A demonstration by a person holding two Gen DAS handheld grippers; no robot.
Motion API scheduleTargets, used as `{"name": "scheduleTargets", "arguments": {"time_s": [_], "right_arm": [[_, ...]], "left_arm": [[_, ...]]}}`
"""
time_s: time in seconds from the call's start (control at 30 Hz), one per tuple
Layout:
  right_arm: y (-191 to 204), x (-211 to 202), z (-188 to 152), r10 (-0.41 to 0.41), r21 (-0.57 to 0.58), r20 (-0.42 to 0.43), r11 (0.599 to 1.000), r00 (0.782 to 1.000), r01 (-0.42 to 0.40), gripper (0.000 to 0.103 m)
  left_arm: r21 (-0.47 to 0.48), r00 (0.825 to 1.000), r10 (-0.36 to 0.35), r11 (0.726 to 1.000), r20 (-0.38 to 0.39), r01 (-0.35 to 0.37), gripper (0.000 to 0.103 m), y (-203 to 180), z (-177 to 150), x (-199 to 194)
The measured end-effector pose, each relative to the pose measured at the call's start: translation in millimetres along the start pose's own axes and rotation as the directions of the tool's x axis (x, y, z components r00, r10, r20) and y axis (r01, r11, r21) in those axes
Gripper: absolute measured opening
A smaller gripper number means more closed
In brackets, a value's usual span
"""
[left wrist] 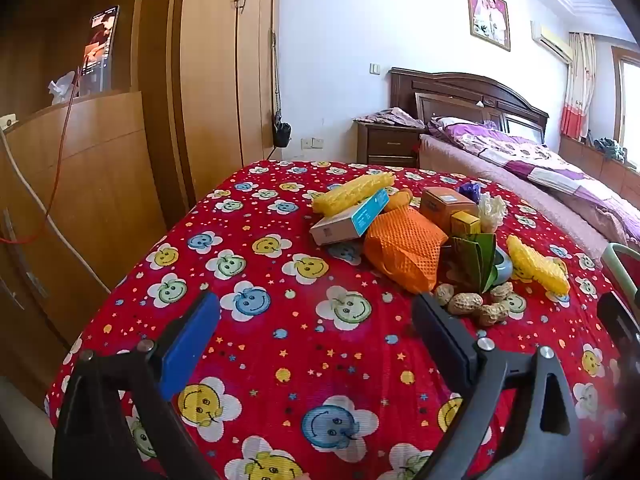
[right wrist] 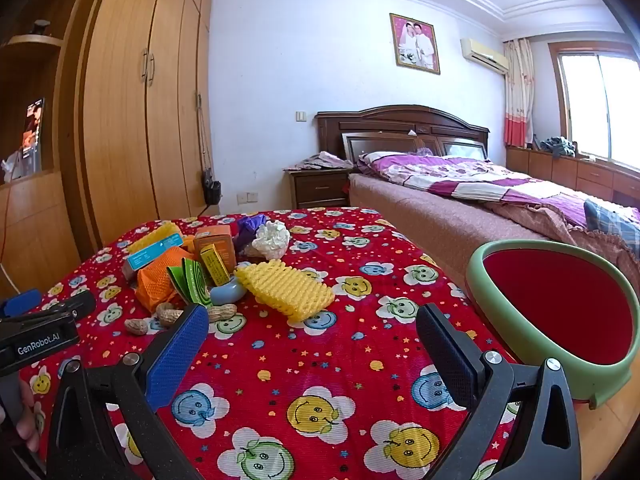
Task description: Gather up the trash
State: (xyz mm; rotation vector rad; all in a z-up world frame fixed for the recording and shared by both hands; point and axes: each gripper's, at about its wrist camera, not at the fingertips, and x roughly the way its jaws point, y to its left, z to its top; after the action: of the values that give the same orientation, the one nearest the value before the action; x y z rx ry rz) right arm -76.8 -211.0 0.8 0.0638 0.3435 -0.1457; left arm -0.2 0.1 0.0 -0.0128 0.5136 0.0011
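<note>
A heap of trash lies on the red smiley-print tablecloth (left wrist: 280, 360): yellow foam nets (left wrist: 352, 194) (right wrist: 286, 290), an orange foam net (left wrist: 404, 252), a teal-and-white box (left wrist: 352, 220), an orange box (right wrist: 214, 242), crumpled white paper (right wrist: 272, 238), a green wrapper (right wrist: 192, 280) and peanuts (left wrist: 476, 304). My left gripper (left wrist: 316, 340) is open over bare cloth, short of the heap and to its left. My right gripper (right wrist: 314, 352) is open too, nothing between its fingers, with the nearest yellow net just ahead. The left gripper (right wrist: 50, 304) also shows at the left edge of the right wrist view.
A green-rimmed bin (right wrist: 480, 280) with a red inside stands at the table's right edge, beside my right gripper. A bed (right wrist: 460, 184) lies beyond the table. Wooden wardrobes (left wrist: 208, 80) line the left wall, and a cable (left wrist: 60, 120) hangs there.
</note>
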Motion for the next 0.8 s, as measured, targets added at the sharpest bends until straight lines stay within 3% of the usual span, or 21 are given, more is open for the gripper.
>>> {"name": "scheduleTargets", "arguments": {"time_s": [0.8], "right_arm": [[0.4, 0.7, -0.6, -0.003, -0.008, 0.000, 1.000, 1.000, 0.003, 0.103]], "left_arm": [[-0.004, 1.000, -0.005, 1.000, -0.005, 0.005, 0.096, 0.0, -0.1, -0.1]]}}
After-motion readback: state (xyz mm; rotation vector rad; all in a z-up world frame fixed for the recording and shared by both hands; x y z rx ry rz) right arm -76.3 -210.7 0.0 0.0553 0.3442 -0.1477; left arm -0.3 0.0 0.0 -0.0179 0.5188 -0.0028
